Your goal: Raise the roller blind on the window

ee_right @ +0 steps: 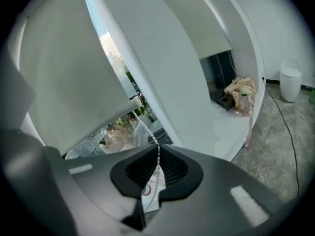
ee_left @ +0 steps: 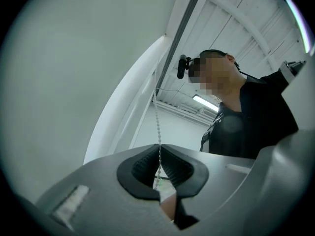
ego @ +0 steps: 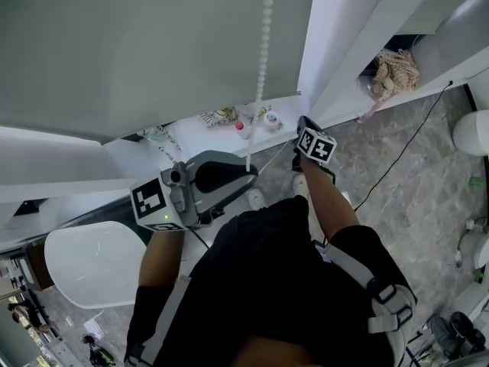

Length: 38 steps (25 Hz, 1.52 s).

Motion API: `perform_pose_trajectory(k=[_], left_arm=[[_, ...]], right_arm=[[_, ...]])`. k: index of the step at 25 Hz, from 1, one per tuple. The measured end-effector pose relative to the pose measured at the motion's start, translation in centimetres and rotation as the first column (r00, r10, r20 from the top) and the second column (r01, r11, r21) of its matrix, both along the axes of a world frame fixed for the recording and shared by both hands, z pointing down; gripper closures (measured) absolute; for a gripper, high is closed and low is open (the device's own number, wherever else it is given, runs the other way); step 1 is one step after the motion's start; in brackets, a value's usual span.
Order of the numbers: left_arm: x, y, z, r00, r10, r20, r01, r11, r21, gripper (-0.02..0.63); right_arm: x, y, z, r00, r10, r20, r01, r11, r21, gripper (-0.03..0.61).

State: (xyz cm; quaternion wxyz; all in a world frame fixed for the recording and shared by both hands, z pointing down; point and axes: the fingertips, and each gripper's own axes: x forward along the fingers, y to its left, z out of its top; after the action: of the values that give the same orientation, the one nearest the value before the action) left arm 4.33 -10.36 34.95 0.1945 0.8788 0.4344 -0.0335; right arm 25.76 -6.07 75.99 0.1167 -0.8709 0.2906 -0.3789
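Observation:
The grey roller blind [ego: 137, 44] covers most of the window, and its lower edge hangs just above the sill. A white bead chain [ego: 263, 44] drops along the blind's right side. My left gripper [ego: 250, 176] sits low beside the sill, shut on the chain. In the left gripper view the beads [ee_left: 157, 122] run straight up out of the closed gripper [ee_left: 159, 154]. My right gripper [ego: 303, 122] is further right near the white frame. In the right gripper view it [ee_right: 158, 154] is shut on the bead chain [ee_right: 145, 129], which slants up to the left towards the blind [ee_right: 64, 73].
The white sill [ego: 191, 138] holds several small items. A crumpled cloth [ego: 397, 71] lies on the ledge to the right. A white rounded seat [ego: 92, 262] stands at lower left. A black cable [ego: 405, 147] crosses the marbled floor, with a white bin [ego: 470, 132] at the far right.

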Motion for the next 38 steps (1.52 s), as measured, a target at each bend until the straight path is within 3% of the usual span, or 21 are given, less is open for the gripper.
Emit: perform_pose_trajectory(k=[3,10,18,21,24,27,31,33,38], left_arm=[[0.7,-0.1,0.6,1.0,0.018,-0.001,-0.018,1.0,-0.009,0.604],[2.7,-1.0,1.6,0.999,-0.041,-0.001,0.041,0.999,0.011,0.603],[2.3,0.7,0.5,0.996,0.082,-0.041,-0.082,0.996,-0.016,0.603],[3.3,1.8,1.1,0.998,0.053,-0.046,-0.052,0.998,0.02,0.603],[4.6,0.7,1.9,0.997,-0.053,-0.05,0.056,0.996,0.076,0.603],[5.7,0.6,2.1,0.995,-0.081,-0.064,0.084,0.996,0.044,0.604],[6.0,2.1,2.8,0.997,0.04,-0.063,-0.045,0.996,-0.074,0.603],[6.4,1.6,2.8,0.998,0.035,-0.054,-0.041,0.992,-0.121,0.601],[8.1,-0.9,2.8,0.993,-0.106,-0.054,0.104,0.994,-0.031,0.586]], right_arm=[[0.5,2.3,0.7,0.998,0.064,0.003,-0.064,0.998,-0.016,0.569],[-0.6,5.6,-1.7,0.992,0.12,-0.038,-0.119,0.993,0.028,0.569],[-1.9,10.5,-2.7,0.97,0.241,-0.032,-0.241,0.97,0.002,0.571],[-2.8,11.7,-3.9,0.978,0.201,-0.055,-0.2,0.979,0.028,0.569],[-5.1,11.5,-5.6,0.985,0.162,-0.057,-0.159,0.985,0.063,0.569],[-6.5,12.0,-6.1,0.993,0.1,-0.056,-0.097,0.994,0.053,0.569],[-7.2,13.0,-4.9,0.999,0.028,-0.032,-0.027,0.999,0.03,0.569],[-7.4,13.2,-4.8,1.0,0.002,-0.028,-0.001,1.0,0.021,0.569],[-8.0,12.6,-5.7,0.998,-0.051,-0.043,0.052,0.999,0.003,0.569]])
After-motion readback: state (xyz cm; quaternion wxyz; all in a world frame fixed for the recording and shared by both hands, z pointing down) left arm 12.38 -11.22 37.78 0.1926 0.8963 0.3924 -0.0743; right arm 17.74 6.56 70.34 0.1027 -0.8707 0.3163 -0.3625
